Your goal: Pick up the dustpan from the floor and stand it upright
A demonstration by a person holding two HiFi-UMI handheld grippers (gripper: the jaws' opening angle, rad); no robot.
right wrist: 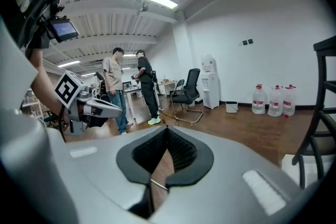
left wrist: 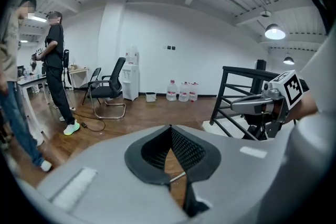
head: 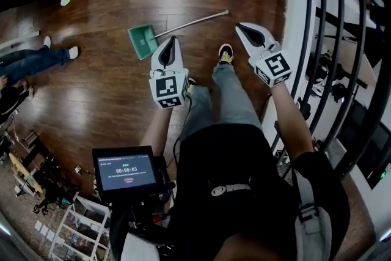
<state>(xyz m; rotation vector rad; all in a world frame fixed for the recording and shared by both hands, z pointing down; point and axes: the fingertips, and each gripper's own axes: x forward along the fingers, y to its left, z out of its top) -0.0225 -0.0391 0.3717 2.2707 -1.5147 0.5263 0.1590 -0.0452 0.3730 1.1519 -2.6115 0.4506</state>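
The green dustpan (head: pixel 142 40) lies flat on the wooden floor, its long metal handle (head: pixel 194 21) running up to the right. My left gripper (head: pixel 173 38) hovers just right of the pan, above the handle's lower end, shut and holding nothing. My right gripper (head: pixel 239 25) is to the right of the handle, also shut and empty. In the left gripper view the pads (left wrist: pixel 185 148) meet at the tip, and a sliver of the handle (left wrist: pixel 178 176) shows below them. The right gripper view shows the same closed pads (right wrist: pixel 180 150) above a thin strip of handle (right wrist: pixel 158 184).
A black stair railing (head: pixel 342 40) on a white ledge (head: pixel 294 21) borders the right side. Other people's legs and shoes (head: pixel 36 58) are at the left. My own foot (head: pixel 225 54) stands near the handle. An office chair (left wrist: pixel 107 89) and water bottles (left wrist: pixel 182 91) stand further back.
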